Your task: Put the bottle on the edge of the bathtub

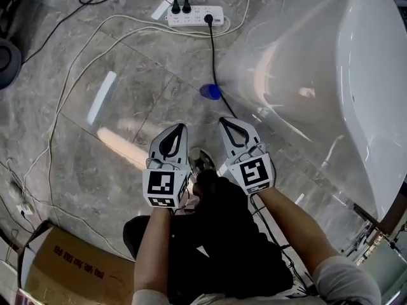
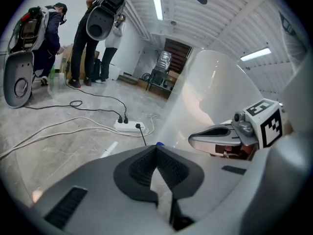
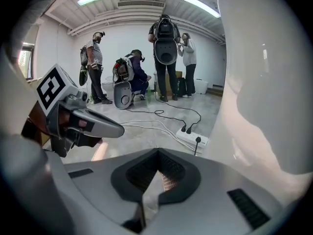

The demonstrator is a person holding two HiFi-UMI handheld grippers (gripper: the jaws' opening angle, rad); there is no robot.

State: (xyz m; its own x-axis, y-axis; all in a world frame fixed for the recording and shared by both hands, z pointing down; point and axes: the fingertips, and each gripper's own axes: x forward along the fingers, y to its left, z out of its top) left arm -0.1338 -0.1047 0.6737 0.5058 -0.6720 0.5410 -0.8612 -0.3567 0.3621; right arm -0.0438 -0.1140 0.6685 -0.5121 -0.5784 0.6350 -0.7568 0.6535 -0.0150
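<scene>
A small blue object (image 1: pixel 210 92), possibly the bottle seen from above, stands on the grey stone floor at the foot of the white bathtub (image 1: pixel 356 75). My left gripper (image 1: pixel 179 132) and right gripper (image 1: pixel 227 124) hang side by side short of it, both shut with nothing in them. In the left gripper view the shut jaws (image 2: pixel 156 149) point at the tub wall (image 2: pixel 215 87), and a sliver of the blue object (image 2: pixel 159 144) shows just over their tip. The right gripper view shows shut, empty jaws (image 3: pixel 157 153) with the tub (image 3: pixel 269 82) filling the right side.
A white power strip (image 1: pixel 194 16) with black plugs lies on the floor beyond the blue object, and cables run across the tiles. A cardboard box (image 1: pixel 70 269) sits at the lower left. Several people (image 3: pixel 166 53) with gear stand far off in the room.
</scene>
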